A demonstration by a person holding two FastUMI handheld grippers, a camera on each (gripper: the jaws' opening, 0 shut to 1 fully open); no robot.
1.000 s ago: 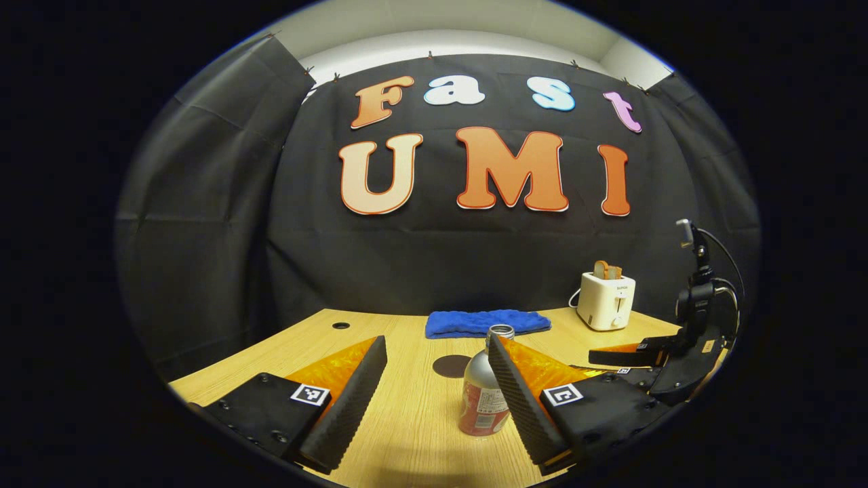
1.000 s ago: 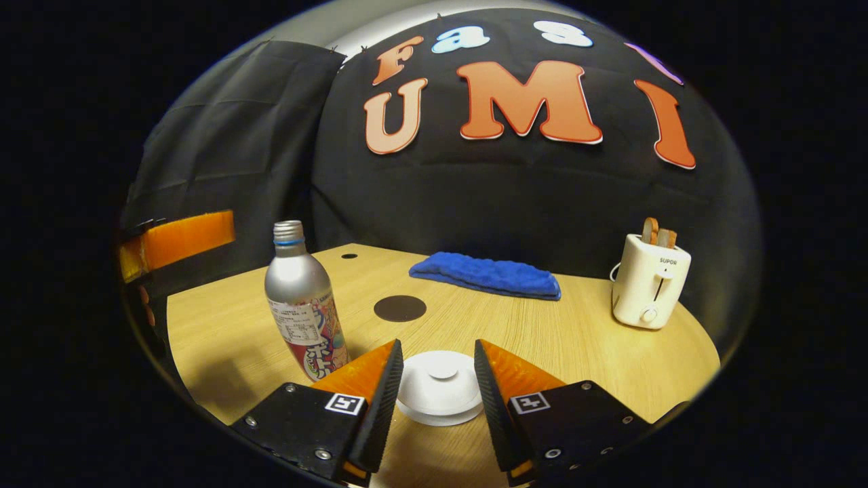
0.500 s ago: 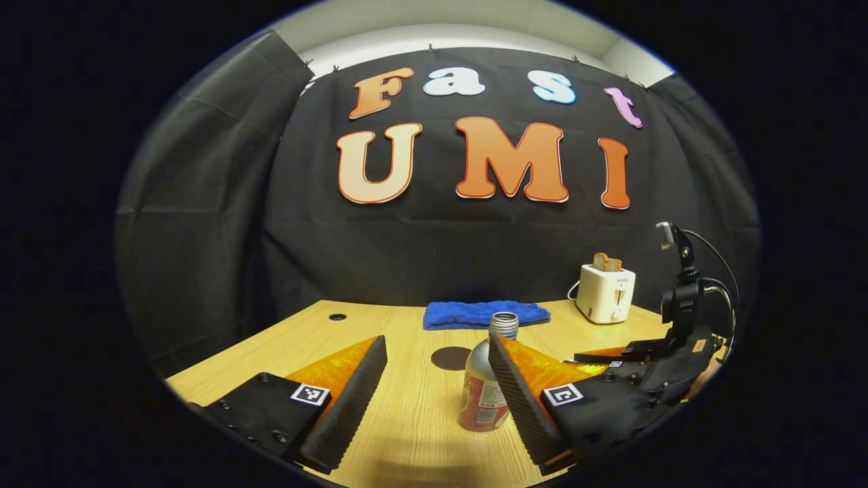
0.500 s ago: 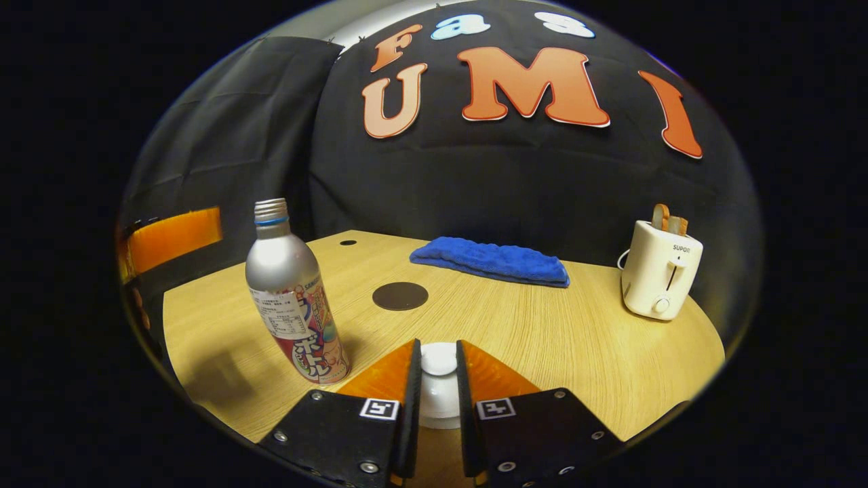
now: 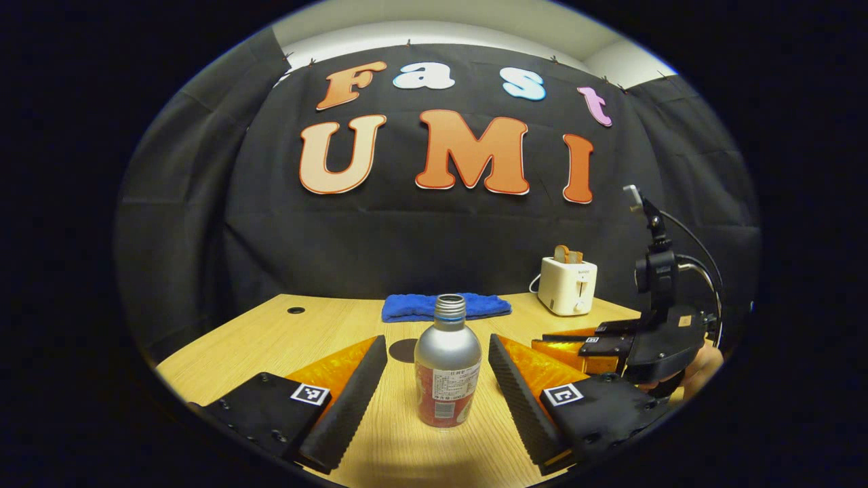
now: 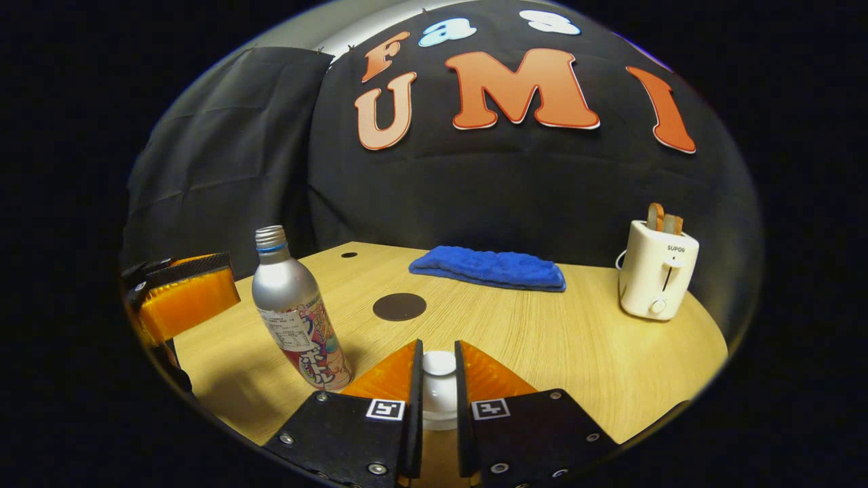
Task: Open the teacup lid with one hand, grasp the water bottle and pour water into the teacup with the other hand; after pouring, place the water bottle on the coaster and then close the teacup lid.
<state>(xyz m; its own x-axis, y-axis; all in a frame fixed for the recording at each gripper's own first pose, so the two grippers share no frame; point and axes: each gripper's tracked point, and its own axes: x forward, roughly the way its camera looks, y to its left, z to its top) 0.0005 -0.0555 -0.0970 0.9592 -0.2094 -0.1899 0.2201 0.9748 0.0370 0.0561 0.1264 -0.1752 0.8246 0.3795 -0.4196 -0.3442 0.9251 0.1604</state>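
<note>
The worktop (image 6: 556, 352) is a light wood surface carrying all items, and the water bottle (image 5: 447, 369) serves as reference. Behind the bottle, at the far edge, lies a folded blue towel (image 6: 489, 268). Far to the bottle's right and toward the back stands a white toaster (image 6: 656, 278) with slices raised in its slots. The bottle itself stands upright and uncapped on the worktop. The left tool (image 5: 434, 390) is spread wide, one finger on either side of the bottle, neither touching it. The right tool (image 6: 438, 390), to the bottle's right and nearer the front edge, is drawn narrow with both fingers pressed against the knob of the white teacup lid (image 6: 439, 386); the cup beneath is hidden by the fingers. The dark round coaster (image 6: 399, 306) lies flat just behind the bottle, between it and the towel.
</note>
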